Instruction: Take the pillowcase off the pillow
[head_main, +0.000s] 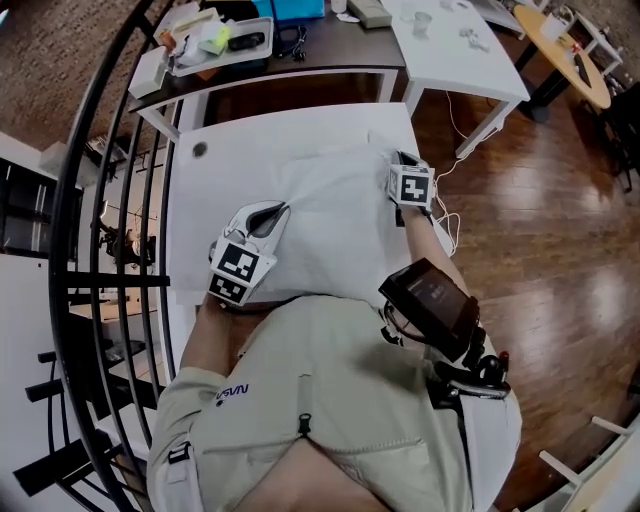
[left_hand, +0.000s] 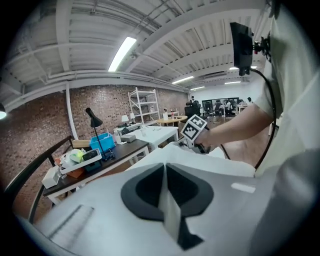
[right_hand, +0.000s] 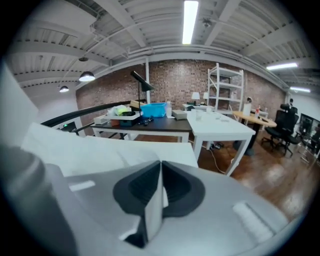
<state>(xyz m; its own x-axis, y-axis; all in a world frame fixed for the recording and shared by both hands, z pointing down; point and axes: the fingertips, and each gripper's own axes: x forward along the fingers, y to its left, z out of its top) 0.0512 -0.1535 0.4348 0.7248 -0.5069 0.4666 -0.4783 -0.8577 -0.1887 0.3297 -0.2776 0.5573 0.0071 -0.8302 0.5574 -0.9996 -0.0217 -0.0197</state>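
- A black railing (head_main: 105, 210) curved down the nine o'clock side of the head view.
- The white table (head_main: 215, 170) carried the pillow (head_main: 335, 215), which was wrapped in its white pillowcase (head_main: 330, 250). It lay across the middle of the tabletop, at twelve o'clock from the person's torso.
- The left gripper (head_main: 272, 213) reached the pillow's nine o'clock edge. Its jaws were closed together, and a thin pale fold of the pillowcase was pinched in the seam between the black pads (left_hand: 145, 189).
- The right gripper (head_main: 402, 159) was at the pillow's two o'clock corner, well apart from the left one. Its jaws were also closed, with a narrow strip of the same fabric caught between its pads (right_hand: 179, 189).
- Beyond the pillow, at twelve o'clock, stood a dark desk (head_main: 330, 48) with a cluttered tray (head_main: 222, 45).
- A second white table (head_main: 460, 60) stood at one o'clock.
- Wooden floor (head_main: 545, 210) filled the three o'clock side.
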